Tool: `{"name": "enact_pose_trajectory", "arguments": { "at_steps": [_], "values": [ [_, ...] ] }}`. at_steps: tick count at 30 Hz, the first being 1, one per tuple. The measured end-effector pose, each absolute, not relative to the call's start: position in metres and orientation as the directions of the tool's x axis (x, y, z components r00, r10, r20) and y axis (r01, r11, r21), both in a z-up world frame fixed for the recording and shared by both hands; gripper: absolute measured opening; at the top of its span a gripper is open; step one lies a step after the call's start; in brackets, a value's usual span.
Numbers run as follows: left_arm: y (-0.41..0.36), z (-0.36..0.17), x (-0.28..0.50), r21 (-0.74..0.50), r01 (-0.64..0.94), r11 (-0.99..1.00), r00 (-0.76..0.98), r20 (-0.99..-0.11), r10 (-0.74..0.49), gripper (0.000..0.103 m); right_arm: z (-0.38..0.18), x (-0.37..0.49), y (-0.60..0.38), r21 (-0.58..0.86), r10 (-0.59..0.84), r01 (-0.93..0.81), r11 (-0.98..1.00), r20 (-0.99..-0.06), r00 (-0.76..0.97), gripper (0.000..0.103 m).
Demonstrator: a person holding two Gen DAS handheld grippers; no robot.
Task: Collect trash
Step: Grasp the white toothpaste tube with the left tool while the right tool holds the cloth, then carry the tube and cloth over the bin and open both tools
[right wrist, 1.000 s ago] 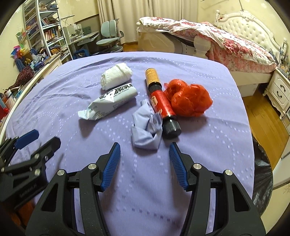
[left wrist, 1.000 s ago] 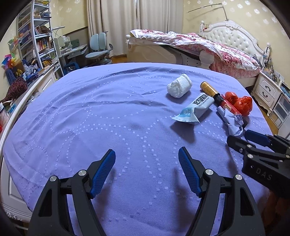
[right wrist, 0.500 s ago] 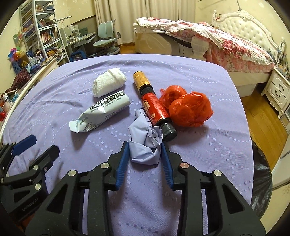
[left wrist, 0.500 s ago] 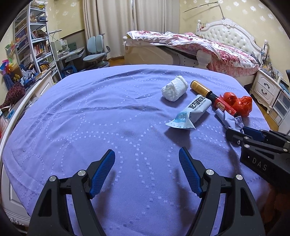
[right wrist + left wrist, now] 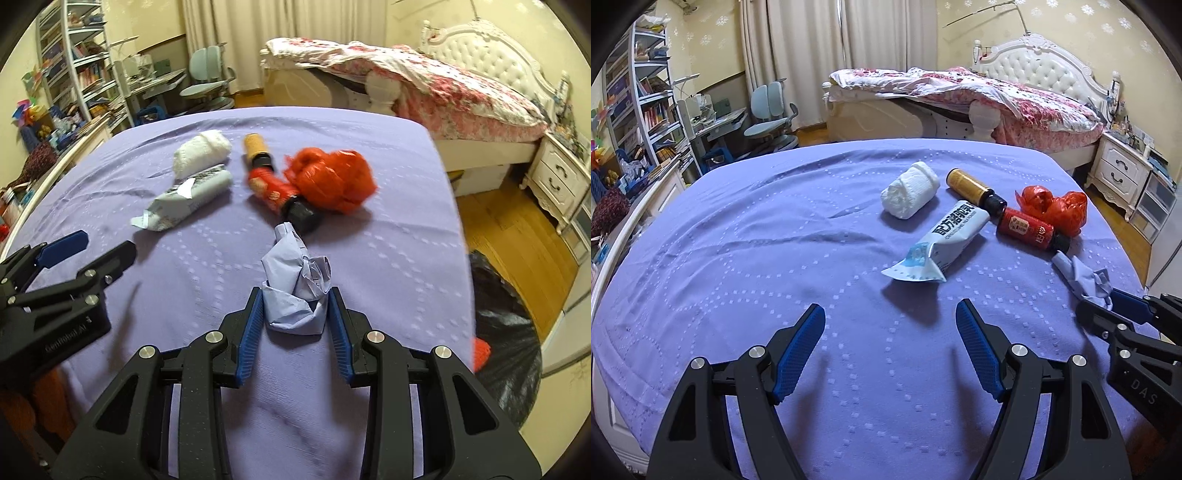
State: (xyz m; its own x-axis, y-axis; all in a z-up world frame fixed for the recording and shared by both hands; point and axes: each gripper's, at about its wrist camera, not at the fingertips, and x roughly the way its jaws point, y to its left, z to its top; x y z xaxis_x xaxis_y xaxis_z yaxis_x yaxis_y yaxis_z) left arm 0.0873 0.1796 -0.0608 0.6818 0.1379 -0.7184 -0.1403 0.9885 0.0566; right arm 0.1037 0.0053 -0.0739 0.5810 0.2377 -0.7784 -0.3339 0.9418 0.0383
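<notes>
Right gripper (image 5: 295,314) has advanced and closed since the earlier frame, now pinching the crumpled blue wad (image 5: 295,291) on the purple bedspread (image 5: 388,258). Left gripper (image 5: 890,347) hangs spread, empty. Step: first pickup. Next: carry to black bag (image 5: 506,332).

Purple-covered bed with scattered trash

The purple bedspread (image 5: 746,258) fills the middle of the frame; right of centre on it lie a white rolled wad (image 5: 910,195), a pale blue printed packet (image 5: 938,243) just below it, a gold-and-red bottle (image 5: 1008,214) touching the packet, a crumpled red bag (image 5: 1052,206) against the bottle, and a crumpled lilac paper (image 5: 295,284) nearest the lower edge.
</notes>
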Motion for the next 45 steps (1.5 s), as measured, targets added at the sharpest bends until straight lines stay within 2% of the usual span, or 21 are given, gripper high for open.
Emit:
{"name": "enact_pose_trajectory", "arguments": {
  "at_steps": [21, 23, 24, 28, 45],
  "values": [
    [0.169, -0.067, 0.135, 0.041, -0.078, 0.996, 0.654, -0.752, 0.082, 0.074, -0.076, 0.114, 0.001, 0.042, 0.234, -0.323, 0.945, -0.776, 0.585, 0.035],
    [0.169, -0.069, 0.138, 0.029, -0.065, 0.997, 0.641, -0.765, 0.064, 0.062, -0.076, 0.114, 0.001, 0.043, 0.235, -0.323, 0.945, -0.777, 0.584, 0.035],
    [0.169, -0.071, 0.139, 0.026, -0.058, 0.998, 0.633, -0.772, 0.057, 0.053, -0.076, 0.114, 0.001, 0.043, 0.235, -0.323, 0.945, -0.776, 0.585, 0.035],
    [0.169, -0.073, 0.137, 0.022, -0.040, 0.999, 0.628, -0.777, 0.042, 0.038, -0.076, 0.115, 0.003, 0.045, 0.236, -0.322, 0.946, -0.776, 0.585, 0.035],
    [0.162, -0.066, 0.094, 0.014, -0.036, 0.999, 0.647, -0.762, 0.034, 0.036, -0.075, 0.102, -0.001, 0.080, 0.261, -0.317, 0.945, -0.771, 0.582, 0.034]
  ]
}}
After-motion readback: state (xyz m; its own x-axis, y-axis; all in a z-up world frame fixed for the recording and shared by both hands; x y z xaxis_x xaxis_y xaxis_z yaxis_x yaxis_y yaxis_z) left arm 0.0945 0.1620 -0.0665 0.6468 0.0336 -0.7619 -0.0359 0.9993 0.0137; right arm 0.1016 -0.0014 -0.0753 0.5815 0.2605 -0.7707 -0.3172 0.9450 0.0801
